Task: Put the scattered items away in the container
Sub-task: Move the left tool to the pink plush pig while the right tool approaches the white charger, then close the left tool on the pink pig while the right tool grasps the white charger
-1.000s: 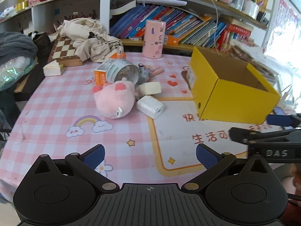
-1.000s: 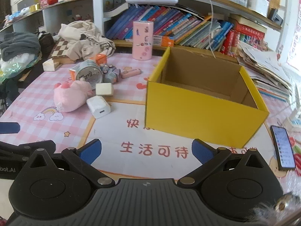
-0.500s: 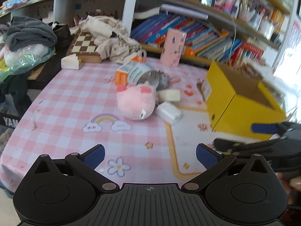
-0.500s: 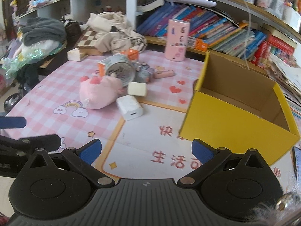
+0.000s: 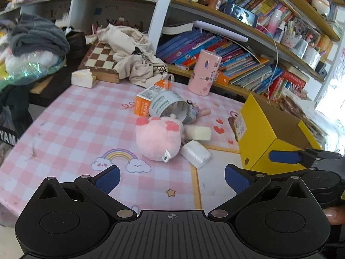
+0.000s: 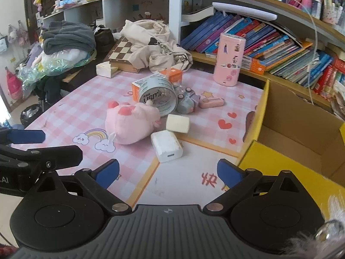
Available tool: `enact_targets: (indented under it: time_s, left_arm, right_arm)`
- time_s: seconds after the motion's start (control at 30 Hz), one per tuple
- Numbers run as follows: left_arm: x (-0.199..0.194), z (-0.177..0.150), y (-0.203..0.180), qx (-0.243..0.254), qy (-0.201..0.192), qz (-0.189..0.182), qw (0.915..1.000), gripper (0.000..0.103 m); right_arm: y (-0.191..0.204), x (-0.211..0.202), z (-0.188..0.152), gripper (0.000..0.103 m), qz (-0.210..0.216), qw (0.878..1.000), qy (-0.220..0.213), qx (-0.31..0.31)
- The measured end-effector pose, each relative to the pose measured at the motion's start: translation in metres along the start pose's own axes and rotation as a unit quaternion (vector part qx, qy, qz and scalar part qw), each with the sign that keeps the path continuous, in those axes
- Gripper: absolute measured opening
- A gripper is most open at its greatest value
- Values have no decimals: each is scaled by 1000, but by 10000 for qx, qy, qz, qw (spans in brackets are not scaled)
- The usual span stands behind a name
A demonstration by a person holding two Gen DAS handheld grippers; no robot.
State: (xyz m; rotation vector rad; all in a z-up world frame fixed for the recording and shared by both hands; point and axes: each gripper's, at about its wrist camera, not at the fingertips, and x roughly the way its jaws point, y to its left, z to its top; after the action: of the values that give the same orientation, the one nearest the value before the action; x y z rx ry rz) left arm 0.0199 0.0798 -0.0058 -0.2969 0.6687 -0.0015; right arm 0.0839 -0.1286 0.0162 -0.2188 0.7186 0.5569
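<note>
Two black two-finger grippers with ribbed blue pads hover low over a pink gingham tablecloth [image 5: 71, 120]; left gripper [image 5: 171, 178] and right gripper [image 6: 168, 171] each have jaws spread wide, holding nothing.

Scattered lot, at 12 o'clock of the left gripper:
- pink plush toy [image 5: 159, 138], round, fuzzy, sewn tag;
- white charger block [image 5: 195, 153], glossy plastic, just beside the plush at its 4 o'clock;
- cream rectangular block [image 5: 199, 132], matte, at the plush's 2 o'clock;
- metal tin [image 5: 169, 108], cylindrical, lying on its side, touching an orange carton [image 5: 143, 105].

Container: yellow cardboard box [image 6: 299, 136], open-topped, brown inside, at 2 o'clock of the right gripper, apart from the lot.

Upright pink cylinder [image 5: 204, 72], stickered, beyond at 12 o'clock.
</note>
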Motion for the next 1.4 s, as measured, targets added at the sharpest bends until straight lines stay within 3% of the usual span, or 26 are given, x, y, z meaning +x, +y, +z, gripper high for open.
enact_targets:
  time_s: [0.1, 0.3, 0.47, 0.57, 0.93, 1.07, 1.23, 1.4]
  left_arm:
    - [8, 4, -1, 17, 41, -113, 9999, 103]
    - [28, 10, 0, -66, 272, 157, 9995, 103]
    - [50, 16, 6, -232, 476, 546, 9971, 103]
    - [63, 21, 8, -283, 570, 550, 9965, 103]
    - [108, 38, -13, 546, 652, 831, 9929, 103]
    - [124, 43, -11, 572, 729, 851, 9921, 103]
    - [146, 50, -4, 454, 994, 788, 9909, 103]
    - [158, 49, -5, 587, 1121, 936, 9875, 103]
  right_arm:
    - [-2, 12, 6, 91, 95, 9999, 81, -87]
    - [-8, 34, 13, 80, 245, 9991, 285, -189]
    - [-15, 55, 16, 78, 375, 9977, 485, -289]
    - [-18, 65, 17, 78, 509, 9966, 520, -375]
    - [-27, 102, 23, 78, 747, 9944, 628, -406]
    - [-28, 116, 25, 77, 845, 9930, 725, -399]
    - [-26, 127, 25, 66, 963, 9908, 813, -484]
    - [-28, 134, 26, 64, 961, 9907, 847, -449]
